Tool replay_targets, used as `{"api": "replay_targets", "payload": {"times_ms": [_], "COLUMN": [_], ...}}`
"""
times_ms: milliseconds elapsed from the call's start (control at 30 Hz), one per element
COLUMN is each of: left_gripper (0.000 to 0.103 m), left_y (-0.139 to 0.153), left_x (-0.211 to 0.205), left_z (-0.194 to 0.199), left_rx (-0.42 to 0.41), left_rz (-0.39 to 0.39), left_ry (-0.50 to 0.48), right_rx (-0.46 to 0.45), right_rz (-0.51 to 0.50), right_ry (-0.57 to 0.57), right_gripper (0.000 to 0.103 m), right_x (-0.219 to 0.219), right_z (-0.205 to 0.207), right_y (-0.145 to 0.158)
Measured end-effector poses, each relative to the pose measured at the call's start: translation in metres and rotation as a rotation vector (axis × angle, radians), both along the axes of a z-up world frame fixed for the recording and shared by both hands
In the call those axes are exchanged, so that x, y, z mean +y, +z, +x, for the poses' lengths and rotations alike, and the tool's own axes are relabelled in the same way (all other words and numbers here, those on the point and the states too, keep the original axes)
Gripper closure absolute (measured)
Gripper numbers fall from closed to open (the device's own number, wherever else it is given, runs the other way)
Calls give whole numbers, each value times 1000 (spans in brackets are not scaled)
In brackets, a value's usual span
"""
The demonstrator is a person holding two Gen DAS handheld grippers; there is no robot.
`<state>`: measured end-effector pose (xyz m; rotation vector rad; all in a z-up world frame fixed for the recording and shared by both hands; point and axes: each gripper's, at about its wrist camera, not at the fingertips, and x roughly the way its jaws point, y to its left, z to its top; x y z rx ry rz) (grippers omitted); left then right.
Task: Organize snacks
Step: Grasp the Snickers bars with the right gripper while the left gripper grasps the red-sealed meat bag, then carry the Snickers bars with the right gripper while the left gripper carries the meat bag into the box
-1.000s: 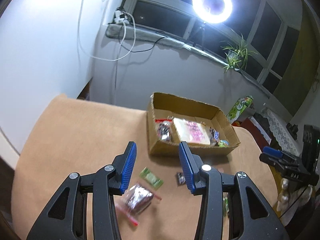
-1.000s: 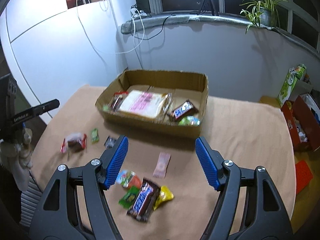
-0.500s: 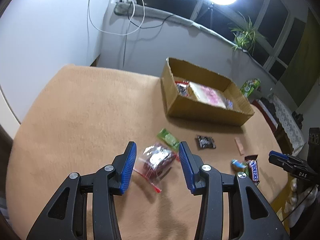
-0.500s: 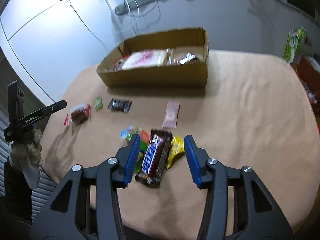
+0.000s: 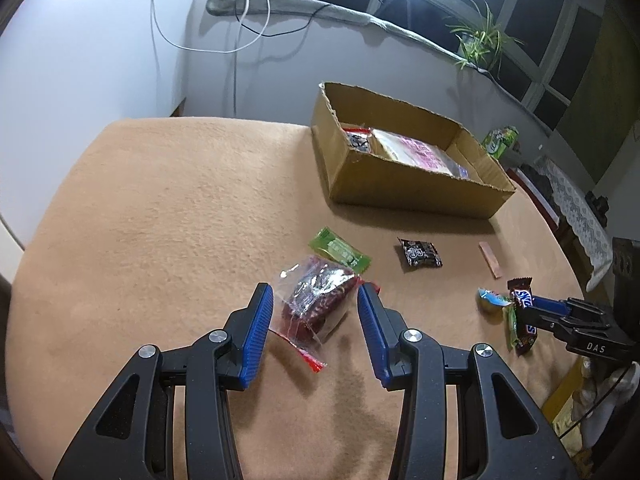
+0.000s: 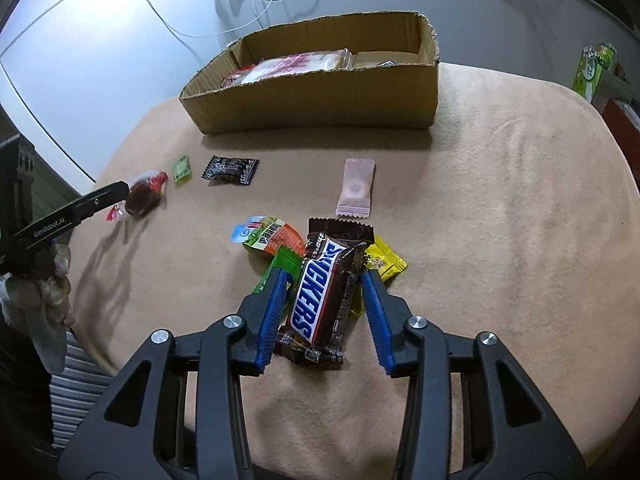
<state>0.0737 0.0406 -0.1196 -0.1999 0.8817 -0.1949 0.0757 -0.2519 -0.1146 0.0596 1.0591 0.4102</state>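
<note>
My left gripper (image 5: 316,300) is open, its blue pads on either side of a clear bag of dark red snack (image 5: 318,300) lying on the tan tablecloth. My right gripper (image 6: 325,284) is open around a Snickers bar (image 6: 324,292), which lies on a green packet (image 6: 280,264) and a yellow packet (image 6: 384,260). A cardboard box (image 6: 320,96) at the back holds a pink-printed pack (image 6: 292,66) and other snacks. In the left wrist view the box (image 5: 404,192) is at the upper right.
Loose on the cloth: a green sachet (image 5: 340,249), a black packet (image 5: 419,253), a pink sachet (image 6: 356,192), an orange-green pouch (image 6: 268,236). The table edge (image 6: 600,380) curves close on the right. A green carton (image 6: 592,68) stands beyond the table.
Both grippers have come down and forward. The left now brackets the clear bag, the right brackets the Snickers bar. The right jaws have narrowed.
</note>
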Motion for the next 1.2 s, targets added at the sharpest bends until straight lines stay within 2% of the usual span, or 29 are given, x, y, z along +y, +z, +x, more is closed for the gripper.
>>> {"api": "replay_targets", "payload": {"times_ms": [100, 267, 467, 633, 933, 1200], "left_gripper": [55, 55, 54, 60, 62, 62], "left_y": [-4, -12, -21, -22, -18, -5], "left_x": [-2, -8, -8, -15, -11, -7], "left_z": [2, 8, 14, 13, 11, 5], "left_rx": [5, 23, 29, 4, -5, -35], "left_rz": [7, 33, 28, 59, 36, 6], "left_ry": [-13, -23, -12, -21, 1, 11], "right_rx": [-13, -22, -21, -21, -18, -51], "right_rz": [-28, -58, -60, -49, -11, 17], "right_ry": [8, 17, 24, 21, 11, 2], "right_gripper": [61, 65, 69, 70, 70, 70], "right_x": [5, 7, 7, 7, 2, -3], "right_z": [-2, -3, -1, 1, 0, 0], "right_y": [0, 0, 0, -1, 0, 16]}}
